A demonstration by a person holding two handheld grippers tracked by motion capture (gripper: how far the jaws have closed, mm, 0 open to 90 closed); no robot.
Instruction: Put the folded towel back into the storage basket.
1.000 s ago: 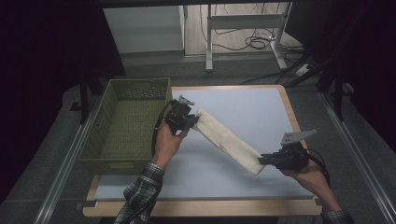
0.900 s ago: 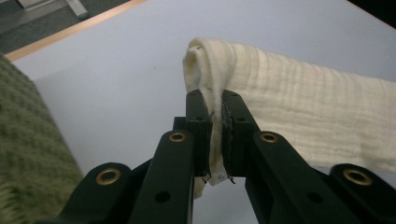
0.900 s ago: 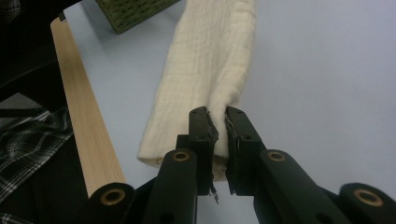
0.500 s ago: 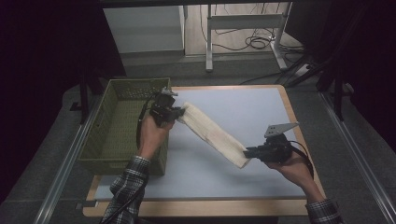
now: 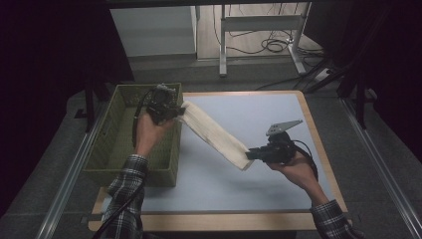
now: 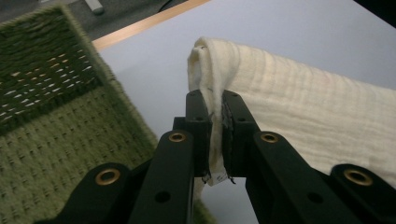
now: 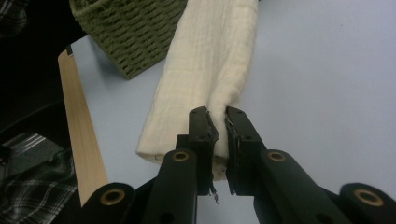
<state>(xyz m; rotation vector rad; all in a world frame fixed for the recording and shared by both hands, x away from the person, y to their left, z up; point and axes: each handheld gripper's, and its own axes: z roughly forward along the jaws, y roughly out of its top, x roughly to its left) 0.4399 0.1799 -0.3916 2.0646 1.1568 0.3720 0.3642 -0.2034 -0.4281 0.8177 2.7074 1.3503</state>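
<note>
Carriage of the folded cloth point(image 5: 215, 135) toward the basket point(image 5: 115, 149) is, in our judgement, the step in hand. From the high view we note the cloth stretched in the air between both tools, above the blue-grey table top point(image 5: 259, 184): the left gripper point(image 5: 175, 110) holds its upper end right at the basket's near rim, while the right gripper point(image 5: 251, 154) holds the lower end out over the middle of the table. From the left gripper view we record the jaws closed almost fully on a doubled edge of the cloth point(image 6: 299, 107), with the basket point(image 6: 51, 116) just beside them on the left. From the right gripper view we record the same narrow clamp on the other end of the cloth point(image 7: 205, 70), the basket's corner point(image 7: 135, 32) lying farther off. We judge that the next move calls for bringing both ends over the basket's opening, the right end having the longer way to travel, then lowering before either grip is let go. Against the picture of a second ago, both hands and the cloth have shifted leftward and slightly up; the left gripper then sat clear of the basket, and both grips are unchanged.
</note>
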